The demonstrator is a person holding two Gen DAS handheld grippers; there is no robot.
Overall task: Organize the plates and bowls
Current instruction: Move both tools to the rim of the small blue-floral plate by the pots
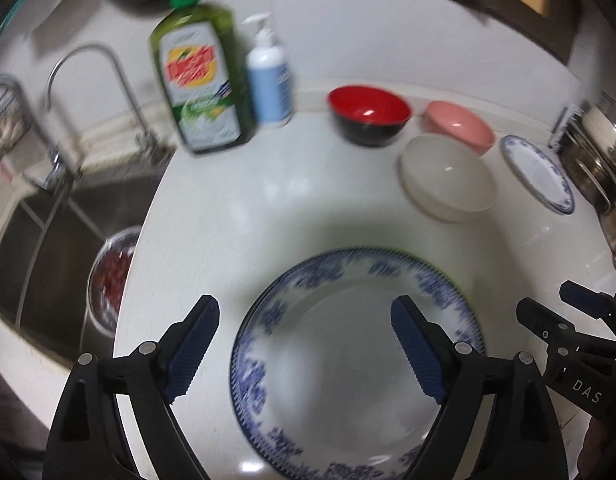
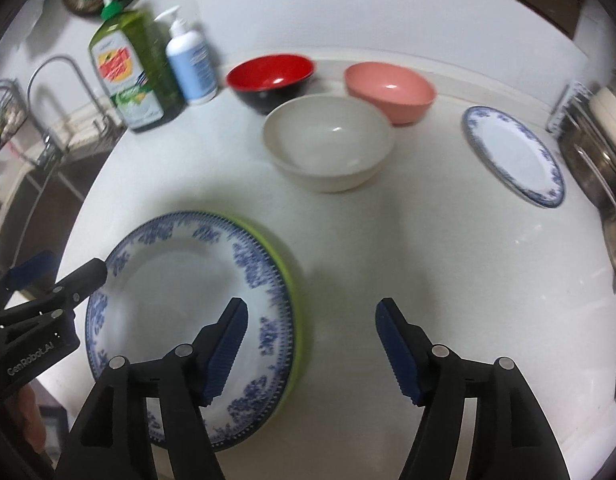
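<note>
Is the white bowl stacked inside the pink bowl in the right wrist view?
No, the white bowl sits on the counter in front of the pink bowl, each standing on its own.

Both grippers are matte black plastic. The left gripper and right gripper each carry two jaws faced with ribbed dark-blue pads, toothed along the inner edge. Behind each pad sit round silver pivot pins on hollow black linkage arms. White lettering marks the bodies behind the jaws: "GenRobot.AI" on one, "DAS" on the other.
</note>
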